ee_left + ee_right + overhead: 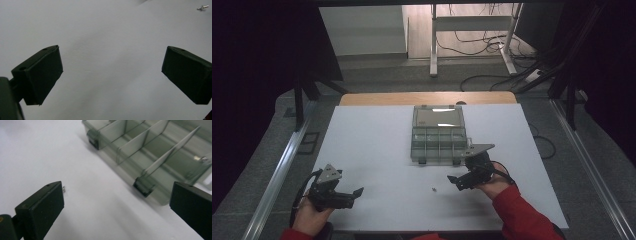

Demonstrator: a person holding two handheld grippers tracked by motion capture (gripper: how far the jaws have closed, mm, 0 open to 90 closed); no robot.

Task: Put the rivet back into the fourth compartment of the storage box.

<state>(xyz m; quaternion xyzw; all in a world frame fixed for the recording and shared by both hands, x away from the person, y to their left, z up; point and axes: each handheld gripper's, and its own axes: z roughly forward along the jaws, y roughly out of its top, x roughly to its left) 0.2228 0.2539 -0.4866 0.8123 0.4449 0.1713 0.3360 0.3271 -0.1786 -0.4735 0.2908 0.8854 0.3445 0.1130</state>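
- The surface (377,150) is a broad white sheet with most of its area bare, which looks meant to keep small parts easy to spot and leave both hands room to work.
- The compartment box (438,134) lies at the 12 o'clock side of the surface's middle, its lid thrown back toward the far edge and its two dark latches facing the person. That leaves the divided cells open from above, probably so a part can be dropped straight in.
- The right tool (460,182), held in a hand with a red sleeve, hangs just off the box's near right corner. Its jaws are spread wide with nothing between them. In the right gripper view the box's front wall and one latch sit at about 1 o'clock of the gap.
- The left tool (354,194) rests low at the surface's 7 o'clock corner, well apart from the box. Its jaws are also spread and empty, over bare white; I judge it is simply parked out of the way.
- The small screw (433,189) lies loose on the surface, just beside the right tool at its 9 o'clock, and at 6 o'clock of the box. In the left gripper view it sits far off at 1 o'clock.
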